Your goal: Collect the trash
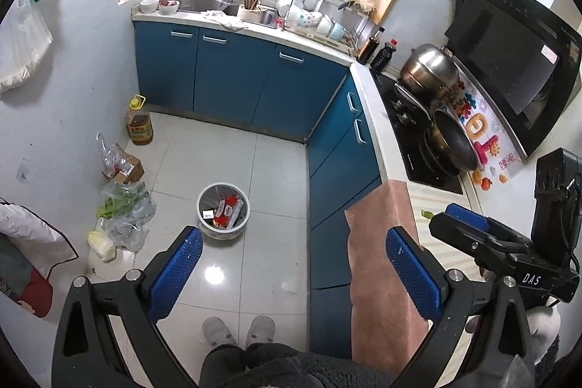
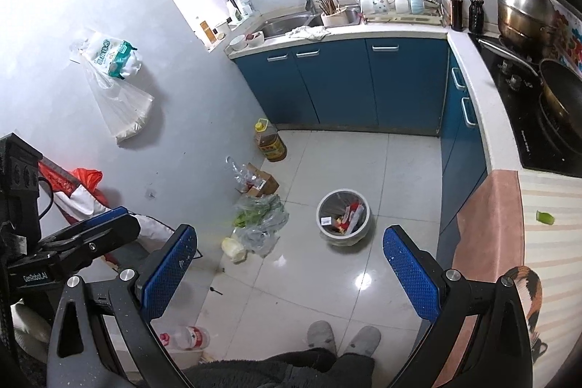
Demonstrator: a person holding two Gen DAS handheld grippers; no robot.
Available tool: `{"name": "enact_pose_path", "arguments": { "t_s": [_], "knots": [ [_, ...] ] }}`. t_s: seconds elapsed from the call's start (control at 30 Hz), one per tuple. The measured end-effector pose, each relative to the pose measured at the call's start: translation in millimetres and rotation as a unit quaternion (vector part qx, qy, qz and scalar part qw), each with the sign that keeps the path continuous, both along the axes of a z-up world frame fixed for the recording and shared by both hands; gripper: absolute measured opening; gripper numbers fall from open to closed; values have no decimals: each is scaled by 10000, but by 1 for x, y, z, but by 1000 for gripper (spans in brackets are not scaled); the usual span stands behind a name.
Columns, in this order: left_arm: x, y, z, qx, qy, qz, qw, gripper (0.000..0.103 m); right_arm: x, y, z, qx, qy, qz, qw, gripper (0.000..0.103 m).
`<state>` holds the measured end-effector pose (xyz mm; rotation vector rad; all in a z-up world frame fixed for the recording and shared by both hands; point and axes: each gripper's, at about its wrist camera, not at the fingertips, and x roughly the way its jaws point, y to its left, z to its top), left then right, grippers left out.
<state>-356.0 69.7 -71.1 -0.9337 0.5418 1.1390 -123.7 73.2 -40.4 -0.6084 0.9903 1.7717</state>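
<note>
A small round trash bin (image 1: 222, 214) stands on the tiled floor, holding red and white wrappers; it also shows in the right wrist view (image 2: 343, 217). A small green scrap (image 2: 544, 218) lies on the striped counter mat, also in the left wrist view (image 1: 426, 214). My left gripper (image 1: 294, 253) is open and empty, held high above the floor near the bin. My right gripper (image 2: 291, 250) is open and empty, also high above the floor. The right gripper shows in the left wrist view (image 1: 469, 224), over the counter near the scrap.
Blue cabinets (image 1: 254, 75) run along the back and right, topped by a sink (image 1: 203, 2) and a stove with pans (image 1: 436, 133). Plastic bags with greens (image 2: 260, 217), a cardboard box (image 2: 262, 182), an oil bottle (image 2: 269, 142) and a water bottle (image 2: 187, 337) lie by the left wall. A pink towel (image 1: 382, 260) hangs over the counter edge.
</note>
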Motion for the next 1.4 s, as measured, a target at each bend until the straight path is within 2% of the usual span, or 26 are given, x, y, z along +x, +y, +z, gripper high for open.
{"name": "enact_pose_path", "arguments": {
  "t_s": [0.43, 0.73, 1.07, 1.4],
  "knots": [
    [0, 5, 0, -58, -83, 49, 9999, 103, -1, 7, -5, -107, -36, 34, 9999, 103],
    [5, 8, -5, -161, 3, 141, 9998, 103, 0, 10, -7, -134, -26, -34, 9999, 103],
    [7, 10, -17, -354, 56, 139, 9993, 103, 5, 15, -24, -351, -73, -150, 9992, 103],
    [9, 10, -17, -361, 53, 126, 9993, 103, 7, 16, -26, -382, -83, -162, 9991, 103]
  ]
}}
